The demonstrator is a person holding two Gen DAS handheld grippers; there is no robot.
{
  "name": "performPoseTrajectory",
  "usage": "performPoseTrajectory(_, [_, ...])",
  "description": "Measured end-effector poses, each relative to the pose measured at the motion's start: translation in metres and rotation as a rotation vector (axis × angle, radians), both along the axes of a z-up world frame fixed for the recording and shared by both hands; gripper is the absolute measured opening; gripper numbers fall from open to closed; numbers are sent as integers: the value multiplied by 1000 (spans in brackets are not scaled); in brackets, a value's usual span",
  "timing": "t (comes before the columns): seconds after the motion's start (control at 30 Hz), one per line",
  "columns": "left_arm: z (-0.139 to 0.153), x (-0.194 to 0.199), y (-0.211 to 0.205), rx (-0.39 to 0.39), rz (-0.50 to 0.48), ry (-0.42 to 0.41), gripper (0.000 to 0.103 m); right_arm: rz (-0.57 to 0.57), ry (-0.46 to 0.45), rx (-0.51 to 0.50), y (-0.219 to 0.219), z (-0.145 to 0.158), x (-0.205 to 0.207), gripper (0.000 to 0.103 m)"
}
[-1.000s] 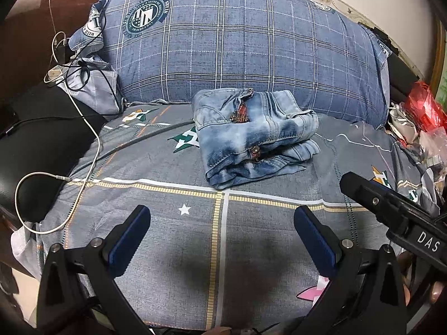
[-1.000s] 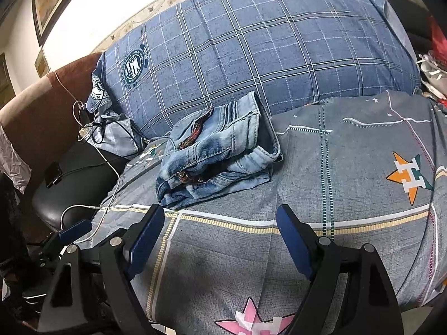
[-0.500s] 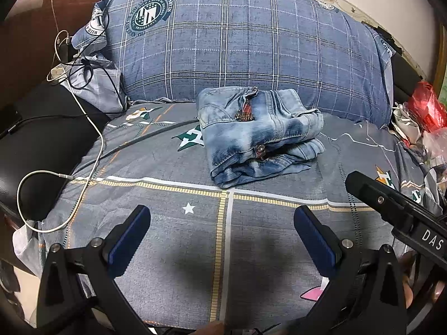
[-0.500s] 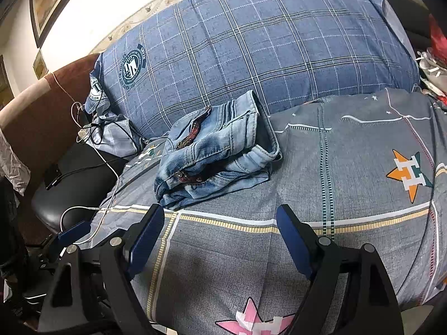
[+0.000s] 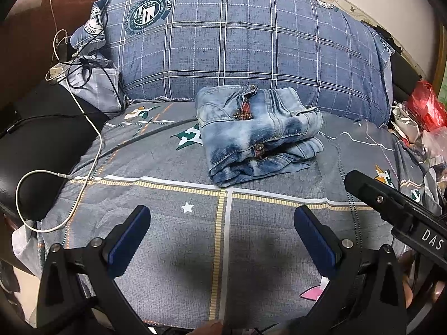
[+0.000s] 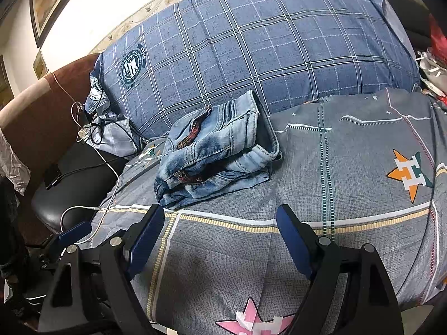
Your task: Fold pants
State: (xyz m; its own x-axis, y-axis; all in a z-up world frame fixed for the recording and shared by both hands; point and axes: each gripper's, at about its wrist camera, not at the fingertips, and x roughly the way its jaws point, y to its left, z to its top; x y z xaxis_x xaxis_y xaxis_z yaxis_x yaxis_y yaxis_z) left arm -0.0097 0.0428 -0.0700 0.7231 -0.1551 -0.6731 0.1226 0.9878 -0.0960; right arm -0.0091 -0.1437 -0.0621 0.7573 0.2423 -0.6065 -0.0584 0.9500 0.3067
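The light blue washed jeans (image 5: 257,134) lie folded into a compact bundle on the grey patterned bed sheet (image 5: 167,201), in front of a big blue plaid pillow (image 5: 245,44). They also show in the right wrist view (image 6: 215,150). My left gripper (image 5: 222,223) is open and empty, hovering over the sheet well short of the jeans. My right gripper (image 6: 220,223) is open and empty too, just in front of the bundle's near edge. The right gripper's black body shows at the right of the left wrist view (image 5: 396,212).
A white charging cable (image 5: 83,150) trails over the bed's left edge onto a black chair (image 5: 33,139). A brown headboard (image 5: 30,28) stands at far left. Red and white plastic bags (image 5: 424,111) pile at the right. A small grey pillow with tangled cables (image 5: 89,86) lies left of the plaid pillow.
Both grippers drifted slightly; the jeans stay folded and untouched in the same place. Both jaws remain open.
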Motion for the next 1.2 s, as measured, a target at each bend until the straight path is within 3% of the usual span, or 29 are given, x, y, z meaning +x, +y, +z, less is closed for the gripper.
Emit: performPoseTrajectory(1.2, [0,2,-1,-2,-6,2,102,-6,-1,4,1,0,3,83])
